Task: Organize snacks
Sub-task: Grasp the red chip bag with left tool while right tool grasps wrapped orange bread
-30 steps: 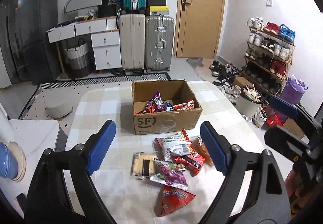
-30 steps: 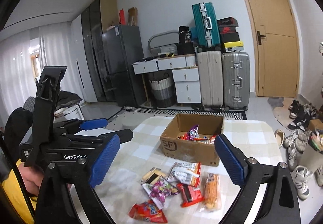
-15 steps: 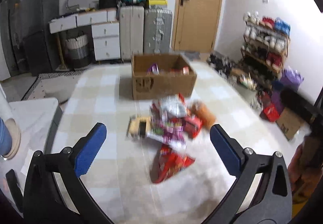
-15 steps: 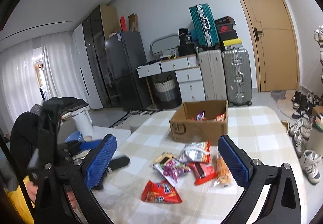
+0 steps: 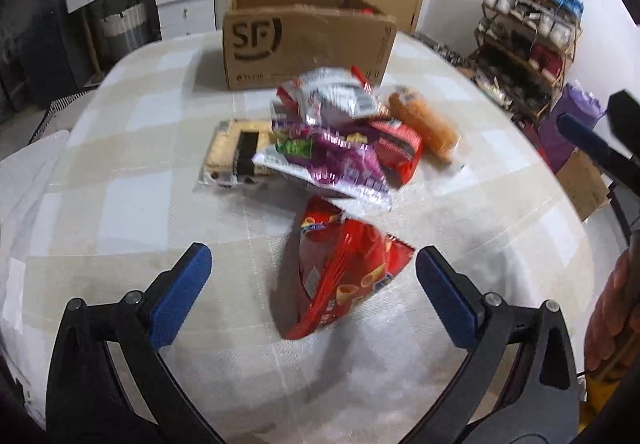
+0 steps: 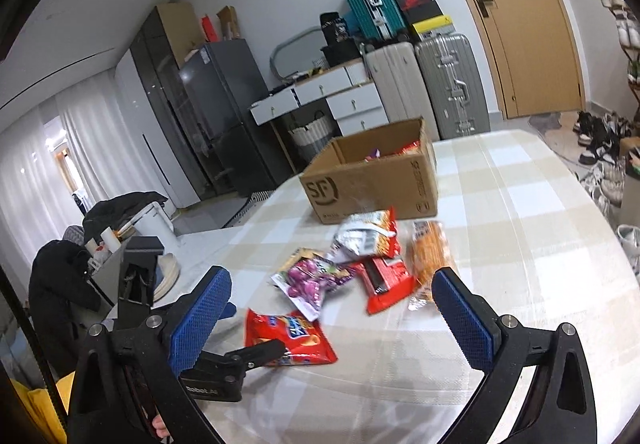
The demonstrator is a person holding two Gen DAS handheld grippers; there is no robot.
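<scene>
Here, in the left wrist view, the left gripper [image 5: 312, 276] is standing wide apart after just opening, gripping nothing, with the red snack bag [image 5: 340, 276] lying between its pads; light, crinkly and slippery, it is probably best pinched across its puffed middle. In the right wrist view, the right gripper [image 6: 332, 320] is gaping empty, the bag [image 6: 290, 340] just ahead.

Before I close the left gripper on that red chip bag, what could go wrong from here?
1. The left gripper has just been opening and straddles the red chip bag without touching; the puffy bag may squirt out or the chips may crush.
2. The purple packet overlaps the bag's far end and could be dragged along.
3. The cardboard box stands beyond the pile; a low carry may snag the other snacks.
</scene>
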